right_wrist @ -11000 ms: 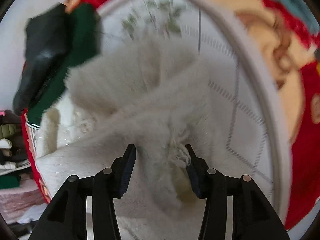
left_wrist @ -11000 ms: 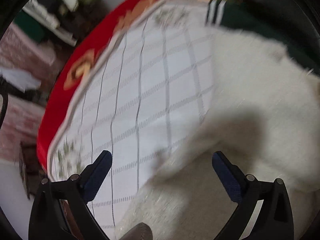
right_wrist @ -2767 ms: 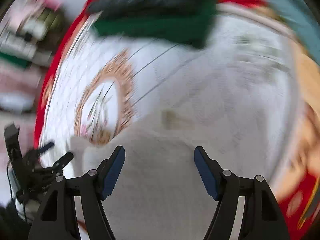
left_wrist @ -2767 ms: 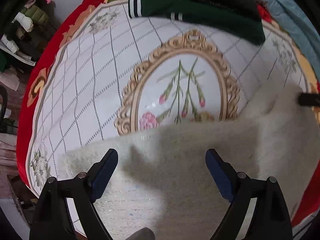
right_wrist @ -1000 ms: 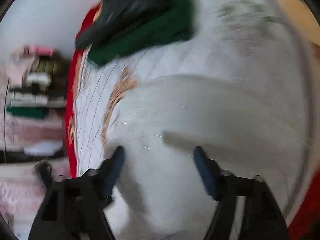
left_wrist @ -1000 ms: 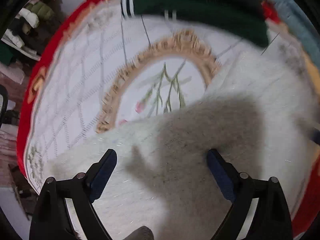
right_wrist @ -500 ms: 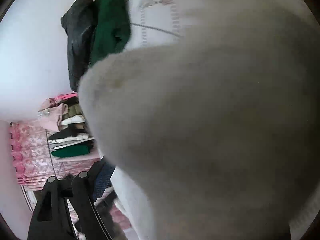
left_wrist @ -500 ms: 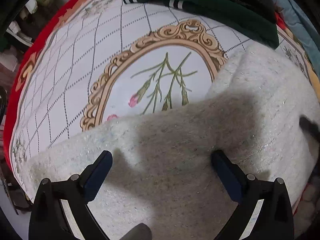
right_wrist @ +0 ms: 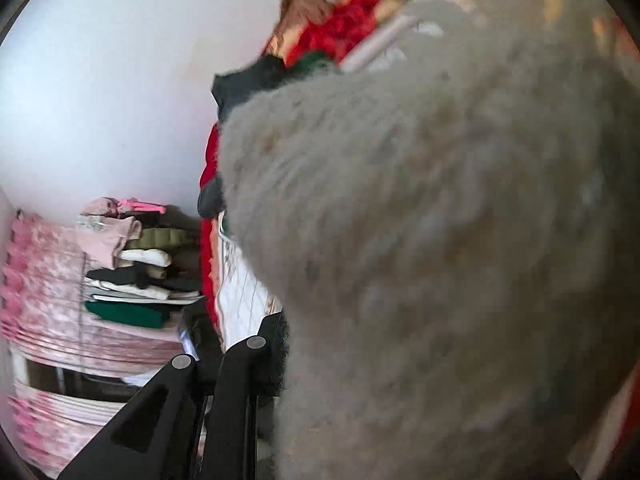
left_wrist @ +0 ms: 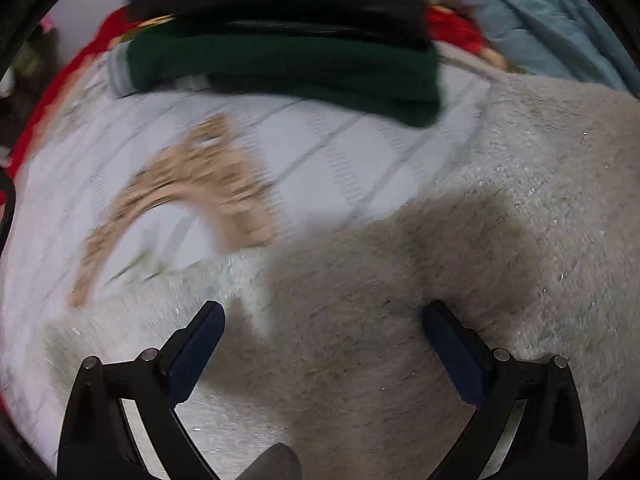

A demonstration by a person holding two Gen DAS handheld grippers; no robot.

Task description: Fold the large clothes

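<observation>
A large fluffy cream garment (left_wrist: 460, 248) lies folded on the white patterned bedspread (left_wrist: 280, 152) and fills the lower right of the left wrist view. My left gripper (left_wrist: 322, 322) is open just above it, with nothing between its fingers (left_wrist: 196, 344). In the right wrist view the same cream garment (right_wrist: 440, 240) is lifted and drapes close over the lens. It hides the right gripper's fingertips, and only the left finger's black arm (right_wrist: 224, 392) shows.
A folded dark green garment (left_wrist: 288, 68) with a black one (left_wrist: 280, 4) on top lies at the far side of the bed. A light blue quilt (left_wrist: 532, 20) is at the back right. Shelves with stacked clothes (right_wrist: 128, 276) stand beyond the bed's red edge.
The left gripper has moved forward over the cream garment toward the green stack. The right gripper has lifted the cream garment, which now covers most of its view.
</observation>
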